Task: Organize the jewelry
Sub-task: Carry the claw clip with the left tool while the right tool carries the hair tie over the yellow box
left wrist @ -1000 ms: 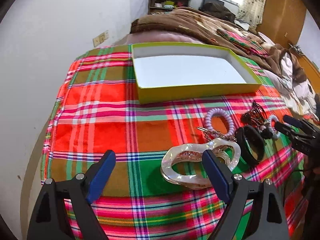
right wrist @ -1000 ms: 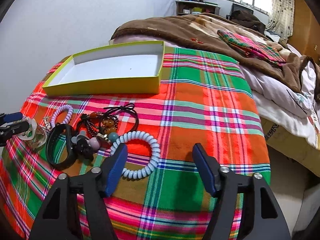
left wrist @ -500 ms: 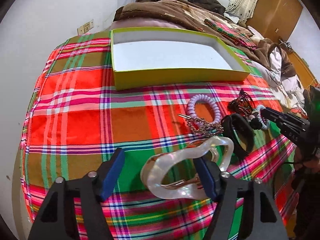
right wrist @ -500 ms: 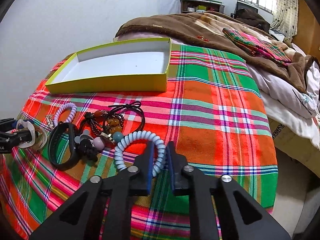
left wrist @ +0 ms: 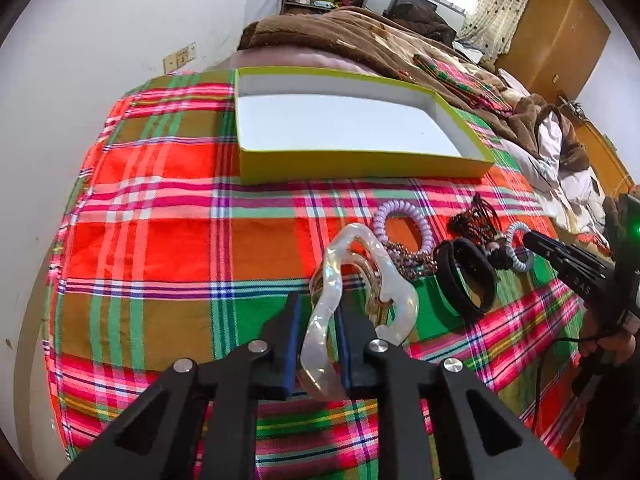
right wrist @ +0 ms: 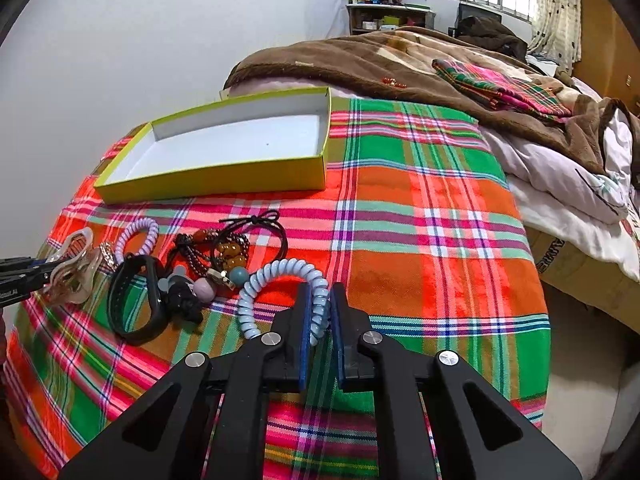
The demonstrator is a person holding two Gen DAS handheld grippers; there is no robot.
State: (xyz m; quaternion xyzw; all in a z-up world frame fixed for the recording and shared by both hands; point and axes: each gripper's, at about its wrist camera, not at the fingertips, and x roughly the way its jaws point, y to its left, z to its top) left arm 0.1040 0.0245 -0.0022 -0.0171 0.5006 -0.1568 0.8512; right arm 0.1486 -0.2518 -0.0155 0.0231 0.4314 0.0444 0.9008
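My left gripper (left wrist: 318, 336) is shut on a pearly white wavy bangle (left wrist: 352, 280) and holds it tilted up off the plaid cloth. My right gripper (right wrist: 320, 320) is shut on a pale blue spiral bracelet (right wrist: 280, 276), whose far loop stands raised. Between them lie a lilac spiral bracelet (left wrist: 404, 220), a black wristband (left wrist: 464, 280), a bead chain (left wrist: 412, 260) and dark bead strings with hair ties (right wrist: 232, 248). The open yellow-green box (left wrist: 360, 164) with a white inside sits beyond them; it also shows in the right wrist view (right wrist: 216, 180).
The plaid cloth (left wrist: 160, 220) covers a rounded table beside a white wall. A bed with a brown blanket (right wrist: 400, 56) lies behind and to the right. The table's right edge drops off by a cardboard box (right wrist: 568, 260).
Both grippers have closed: the left on the white bangle, lifting it on edge, the right on the blue spiral bracelet, raising its loop.
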